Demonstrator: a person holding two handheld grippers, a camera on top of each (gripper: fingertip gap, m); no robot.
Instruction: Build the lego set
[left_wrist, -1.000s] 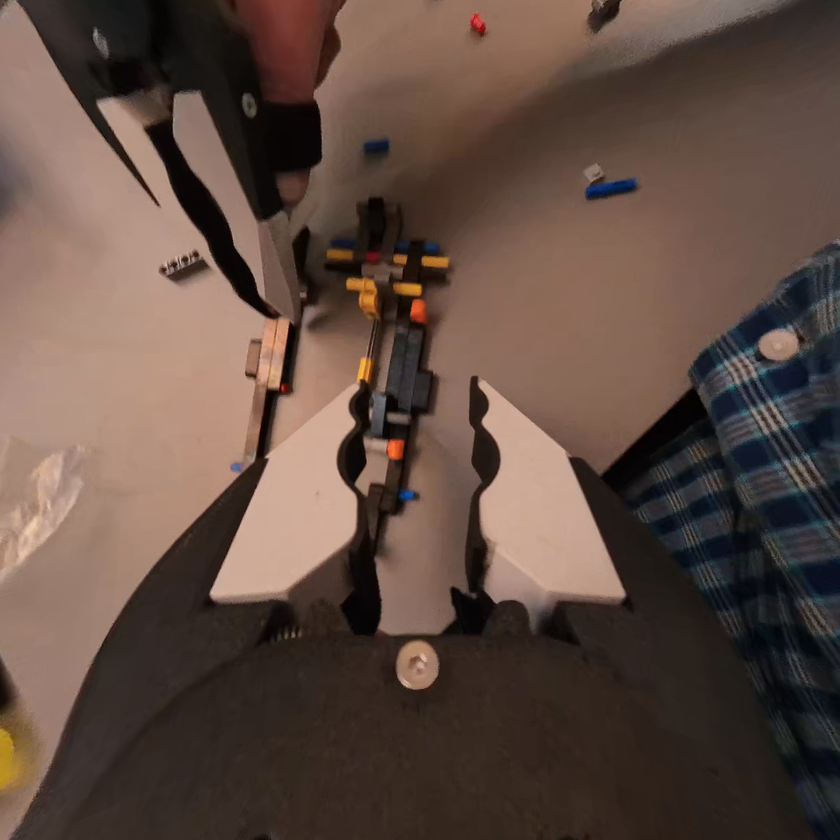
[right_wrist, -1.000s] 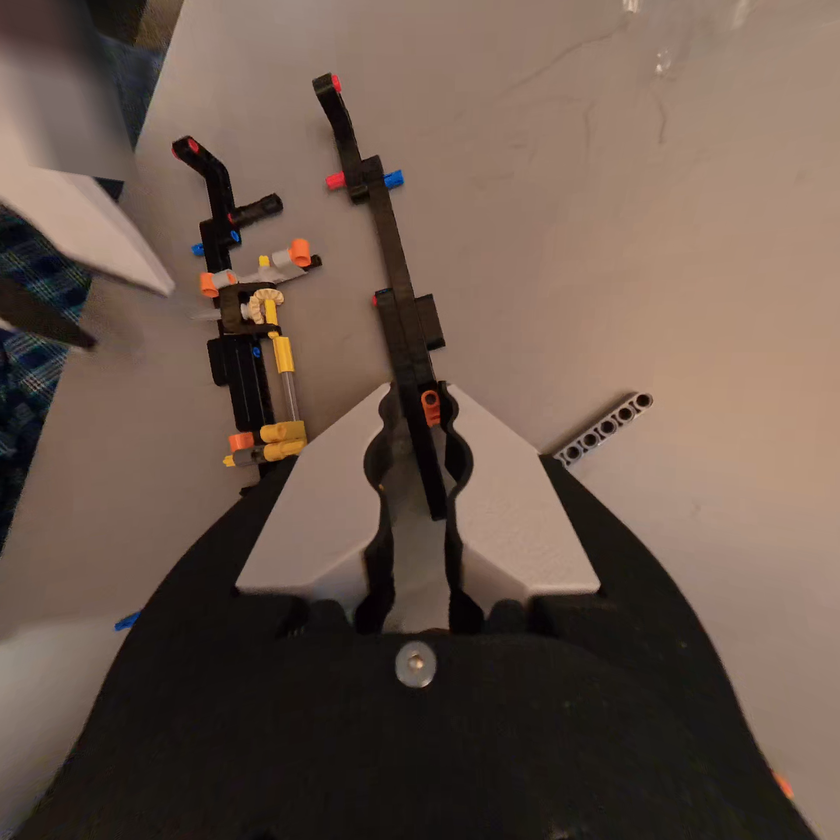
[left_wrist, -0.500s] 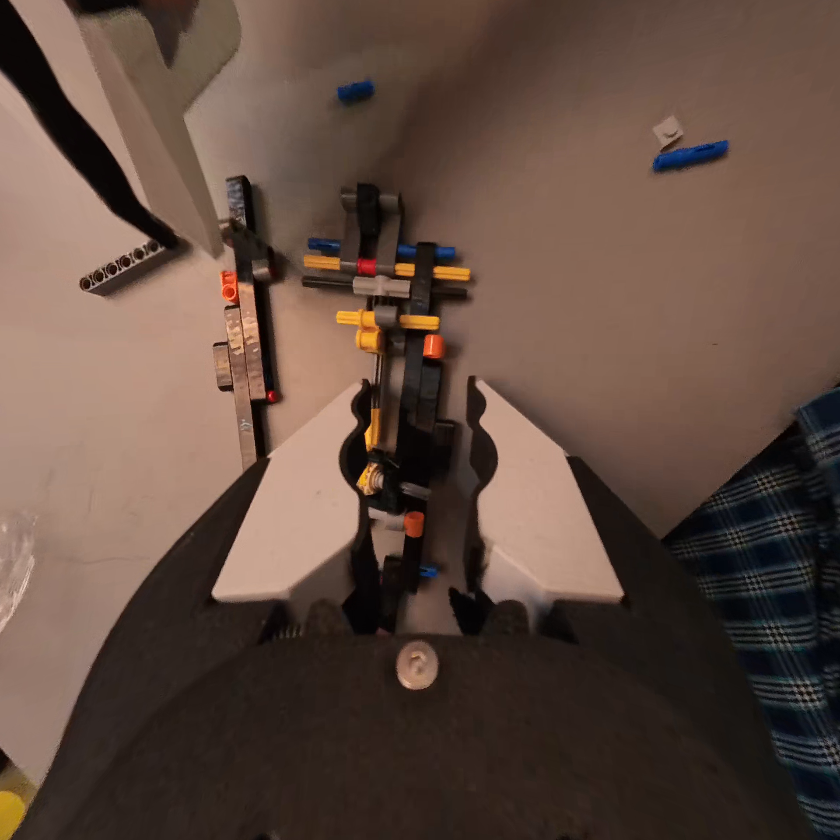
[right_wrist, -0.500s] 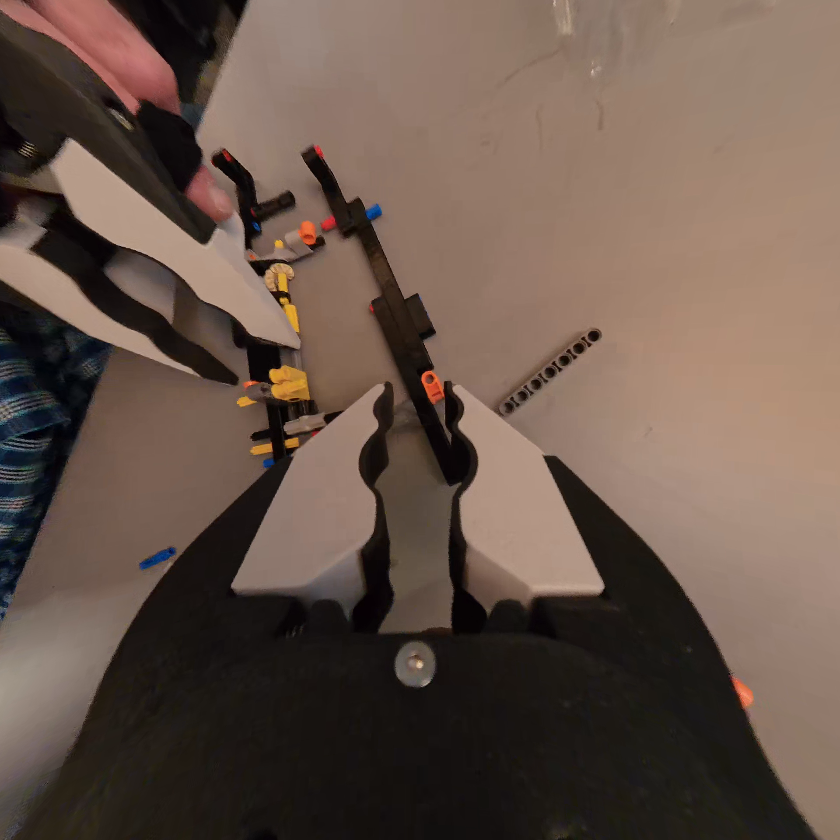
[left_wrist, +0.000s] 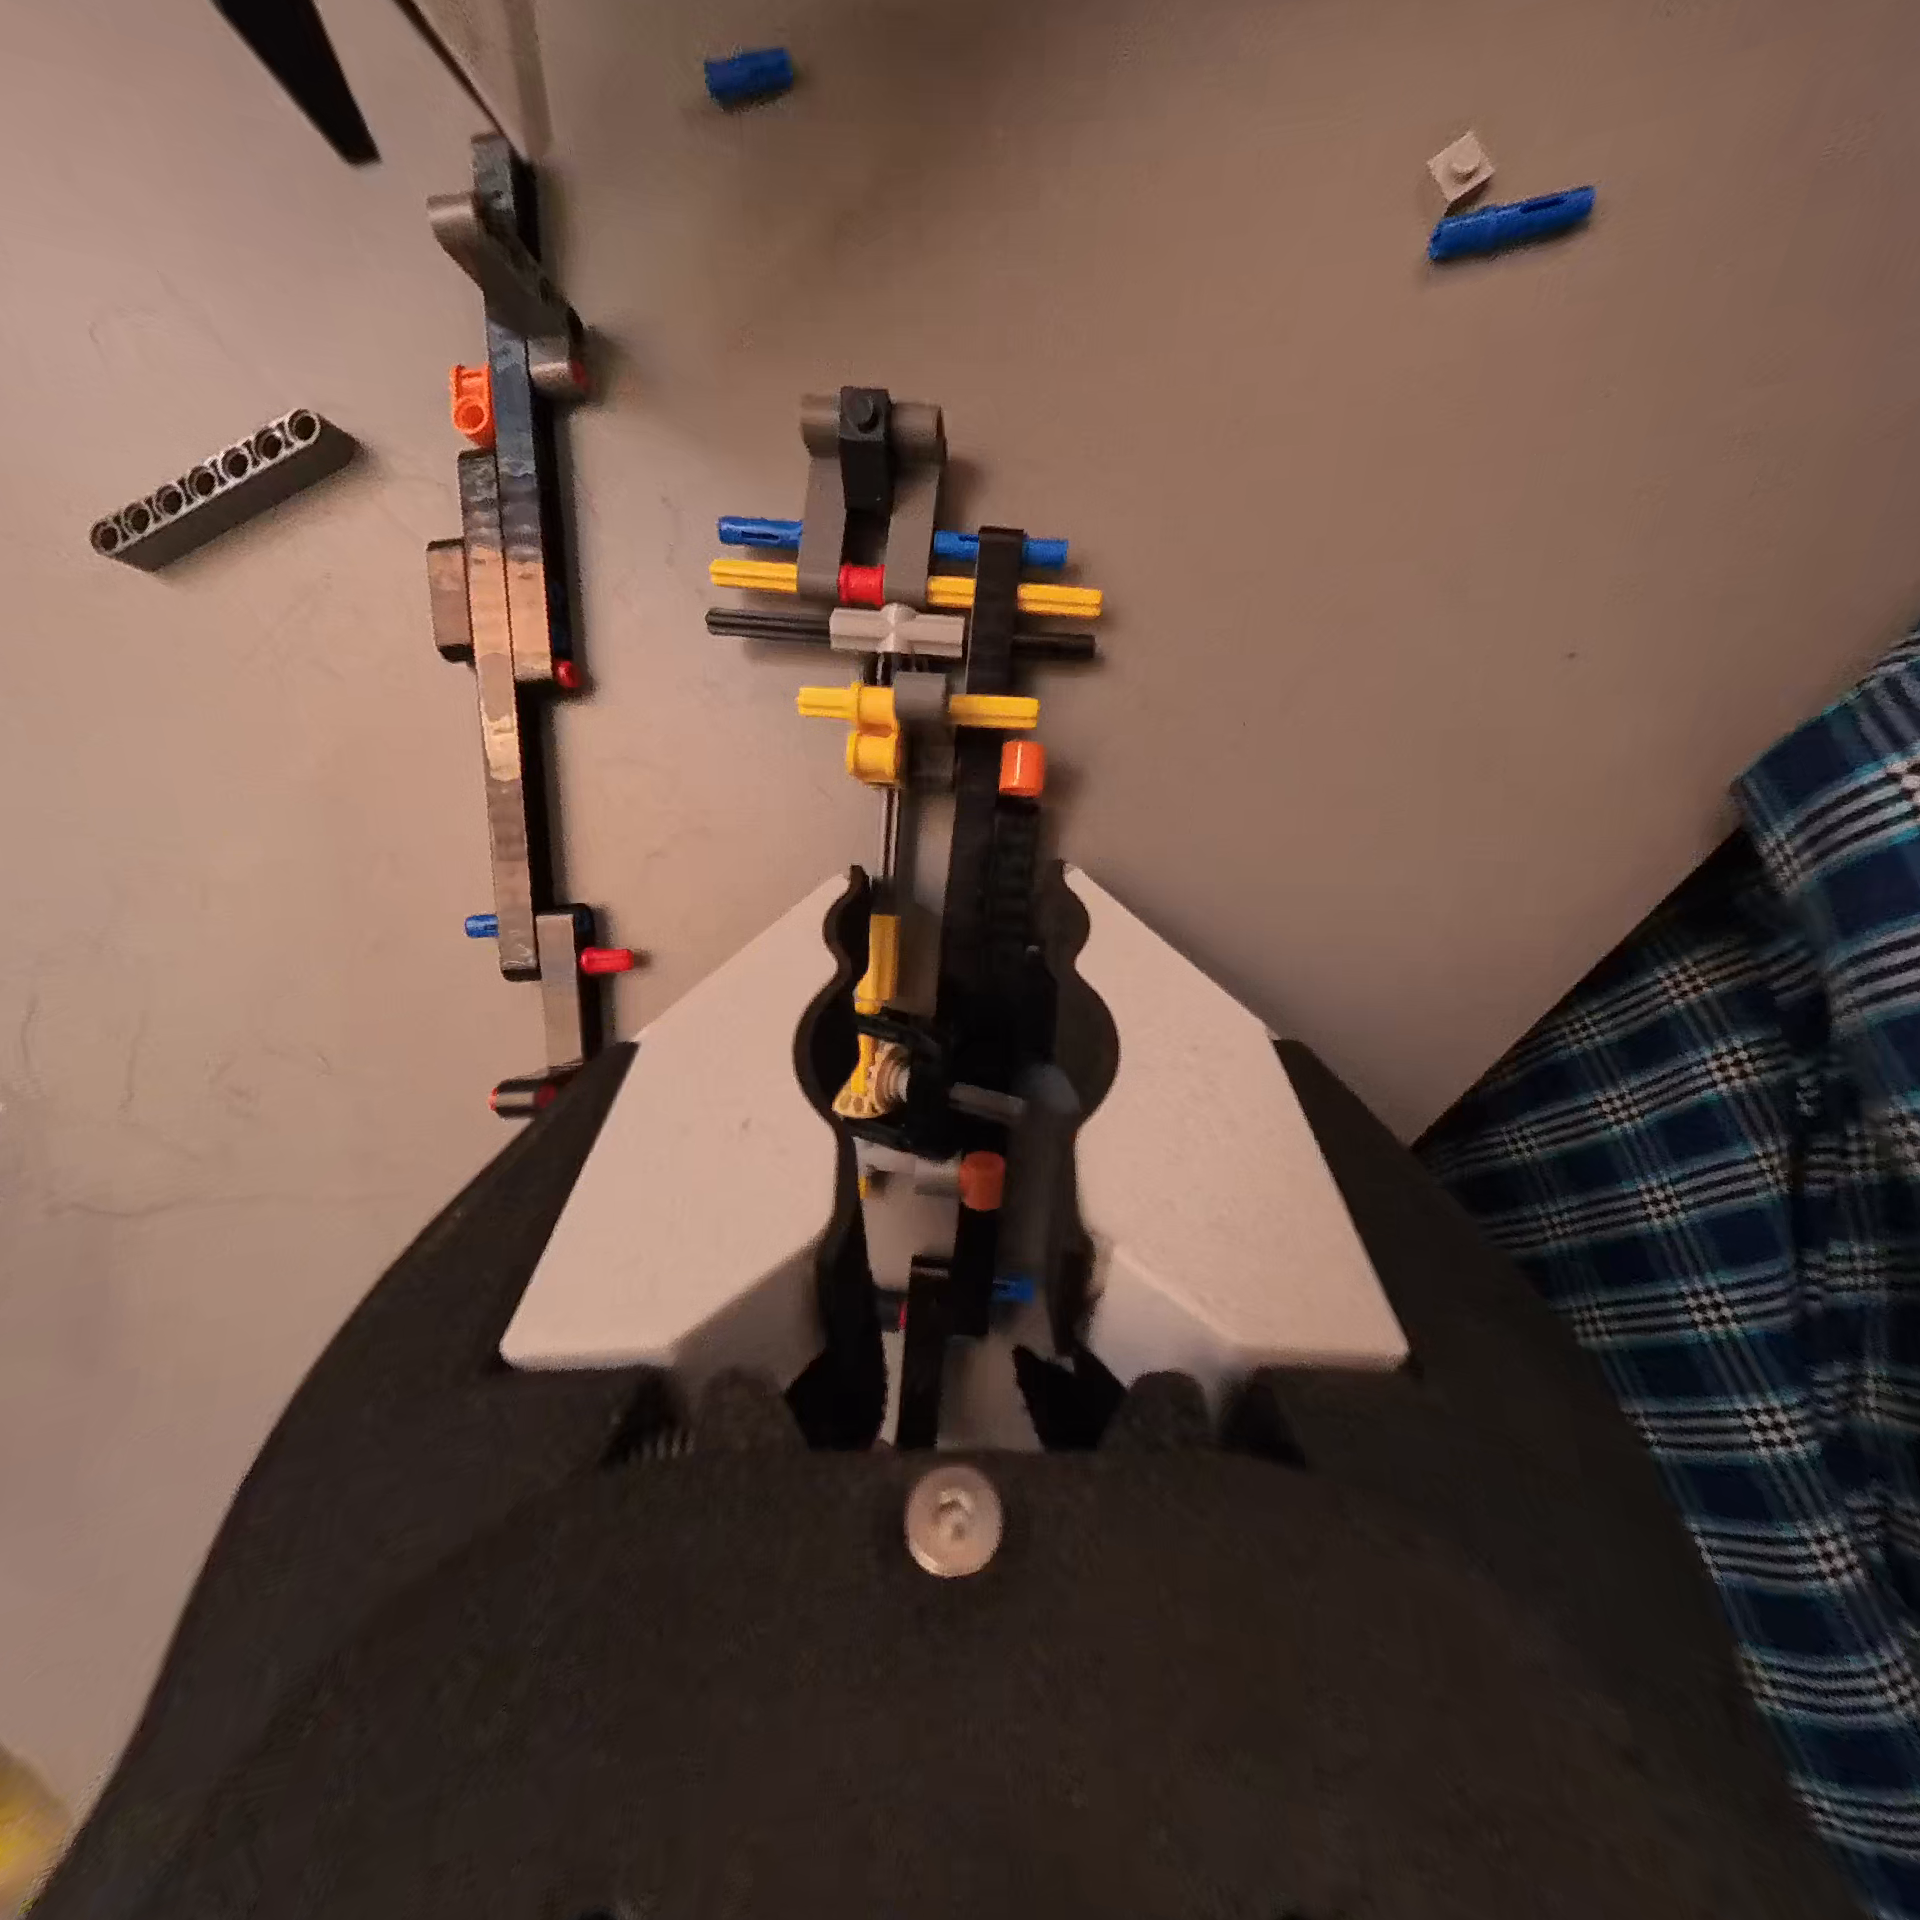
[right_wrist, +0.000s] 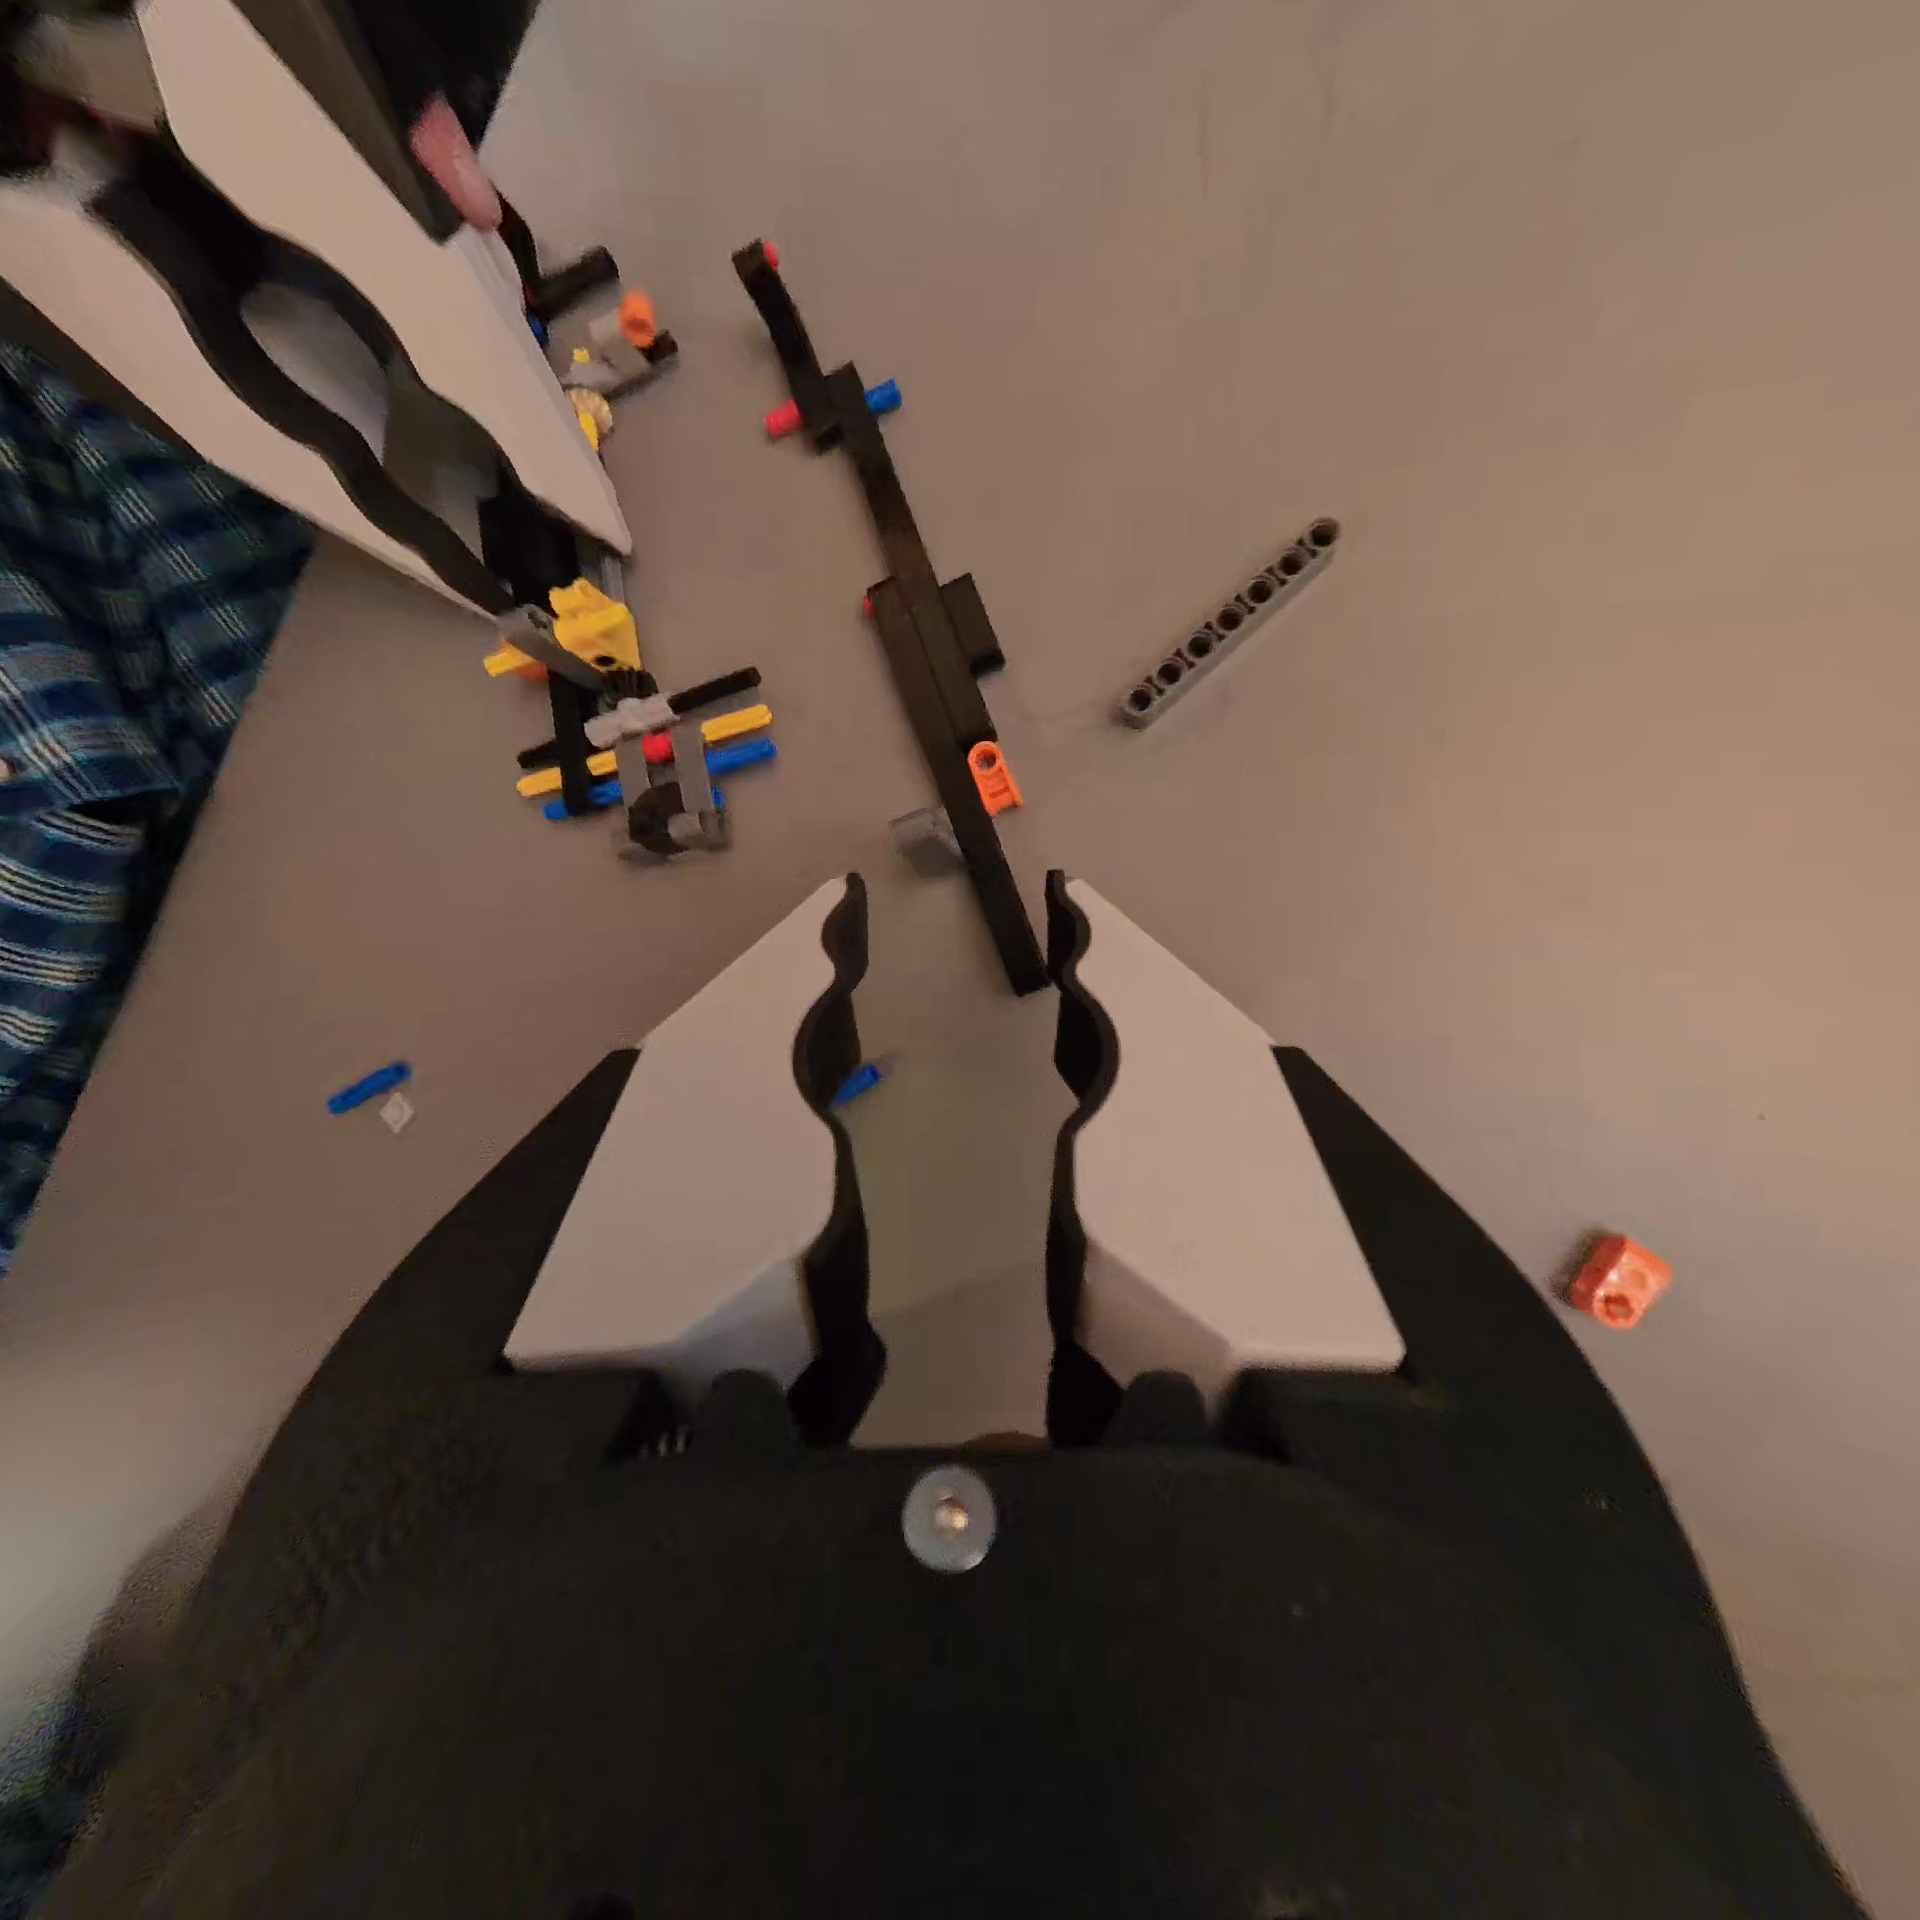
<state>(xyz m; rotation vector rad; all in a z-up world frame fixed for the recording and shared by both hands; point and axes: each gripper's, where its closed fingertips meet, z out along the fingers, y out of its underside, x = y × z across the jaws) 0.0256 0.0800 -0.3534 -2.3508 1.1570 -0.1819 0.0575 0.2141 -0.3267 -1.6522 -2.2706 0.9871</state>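
Note:
A lego assembly (left_wrist: 935, 665) of black beams with yellow, blue and black axles lies on the grey table (left_wrist: 1299, 520). My left gripper (left_wrist: 961, 894) has its jaws closed in on the assembly's near half, with the pads against its sides. It also shows in the right wrist view (right_wrist: 566, 582) at the upper left, over the same assembly (right_wrist: 644, 748). A long black beam assembly (right_wrist: 925, 644) with an orange connector (right_wrist: 992, 774) lies free on the table. My right gripper (right_wrist: 954, 894) is open and empty, with the beam's near end just by its right fingertip.
A grey beam with holes (right_wrist: 1231, 623) lies right of the black beam. Loose pieces lie around: an orange block (right_wrist: 1616, 1278), blue pins (right_wrist: 369, 1086) (left_wrist: 748, 75), a small grey plate (left_wrist: 1463, 166). A plaid sleeve (left_wrist: 1714, 1143) is at the table's edge. My hands' fingertips stand some 15 cm from each other. The orange block (right_wrist: 1616, 1278) is about 12 cm from my right fingertips and 25 cm from my left.
My right gripper opened, let go of the long black beam and drew back from it. My left gripper moved forward over the coloured assembly and its jaws narrowed onto it.

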